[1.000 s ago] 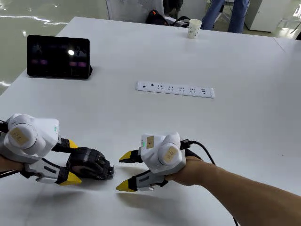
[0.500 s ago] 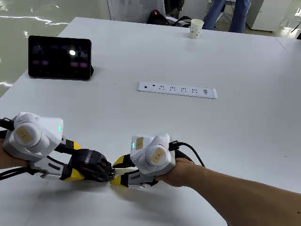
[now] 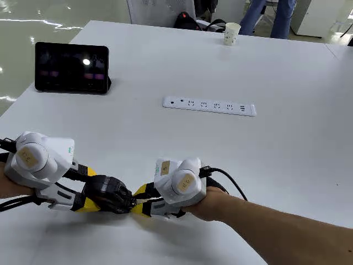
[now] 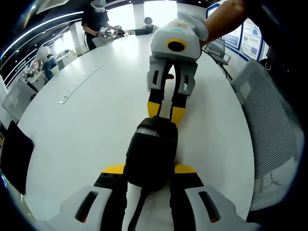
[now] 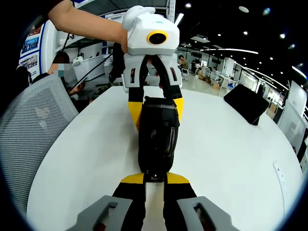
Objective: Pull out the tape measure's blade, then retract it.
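Note:
A black tape measure (image 3: 108,194) lies low over the white table (image 3: 182,143) at the near left. My left gripper (image 3: 92,189) is shut on its body, yellow fingertips (image 4: 113,169) pressed against both sides of the tape measure (image 4: 151,149). My right gripper (image 3: 137,200) faces it from the right, and its jaws are closed at the case's front end. In the right gripper view, the right gripper (image 5: 154,180) pinches the small blade tip below the tape measure (image 5: 158,132). No blade length shows outside the case.
A dark tablet (image 3: 71,67) stands at the far left, a white power strip (image 3: 209,105) lies mid-table, and a paper cup (image 3: 231,33) sits at the far edge. A person's legs (image 3: 270,14) stand beyond the table. A mesh chair (image 4: 274,125) is beside it.
My right gripper has moved left from open and apart to meet the tape measure's front end, and its jaws have closed there. The left gripper still holds the case.

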`<state>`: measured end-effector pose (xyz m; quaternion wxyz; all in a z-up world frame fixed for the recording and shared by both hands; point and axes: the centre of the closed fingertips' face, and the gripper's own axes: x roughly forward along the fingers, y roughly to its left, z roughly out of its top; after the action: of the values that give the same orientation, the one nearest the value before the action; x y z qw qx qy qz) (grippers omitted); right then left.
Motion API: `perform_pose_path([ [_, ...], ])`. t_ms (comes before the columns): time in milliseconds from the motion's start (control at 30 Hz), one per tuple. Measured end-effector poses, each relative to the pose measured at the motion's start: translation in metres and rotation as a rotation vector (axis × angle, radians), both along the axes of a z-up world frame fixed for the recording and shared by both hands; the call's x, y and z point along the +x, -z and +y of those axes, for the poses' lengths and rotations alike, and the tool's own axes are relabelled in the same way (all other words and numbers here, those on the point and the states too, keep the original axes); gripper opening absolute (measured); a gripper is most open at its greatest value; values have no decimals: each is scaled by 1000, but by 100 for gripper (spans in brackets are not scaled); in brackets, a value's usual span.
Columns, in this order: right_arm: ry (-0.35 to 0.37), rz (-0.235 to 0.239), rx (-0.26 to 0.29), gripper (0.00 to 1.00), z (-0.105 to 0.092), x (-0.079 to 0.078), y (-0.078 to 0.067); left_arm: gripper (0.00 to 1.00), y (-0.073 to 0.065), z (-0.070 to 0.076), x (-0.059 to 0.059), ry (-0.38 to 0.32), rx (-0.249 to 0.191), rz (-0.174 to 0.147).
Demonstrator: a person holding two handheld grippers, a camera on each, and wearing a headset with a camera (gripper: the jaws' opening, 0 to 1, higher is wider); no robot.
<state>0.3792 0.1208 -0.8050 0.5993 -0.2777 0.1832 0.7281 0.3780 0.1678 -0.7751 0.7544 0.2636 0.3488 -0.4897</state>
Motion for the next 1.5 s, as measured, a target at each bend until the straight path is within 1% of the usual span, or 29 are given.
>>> perform_pose_path([
  [133,-4,-5,-4,9,-1,0,0,28,0,0,-1,2,5,8],
  [167,-3,-12,-6,9,-1,1,0,26,1,3,0,2,26,5],
  [200,-5,-18,-6,9,0,1,0,26,1,3,1,3,20,9],
  [333,-7,-14,-12,9,-1,0,-1,26,1,5,3,12,24,11],
  [600,-8,-10,-16,9,-2,2,0,25,1,5,4,8,18,13],
  [1167,-21,-27,-40,9,-20,5,0,26,1,1,3,5,15,19],
  [1233,-22,-26,-43,9,-23,6,0,26,1,0,3,5,15,19],
  [1300,-20,-13,-45,9,-26,6,0,26,1,0,2,5,15,19],
  [1367,-19,-10,-48,9,-29,7,0,26,1,0,2,3,14,21],
  [1500,-24,-22,-55,9,-34,9,1,26,1,0,3,1,10,22],
])
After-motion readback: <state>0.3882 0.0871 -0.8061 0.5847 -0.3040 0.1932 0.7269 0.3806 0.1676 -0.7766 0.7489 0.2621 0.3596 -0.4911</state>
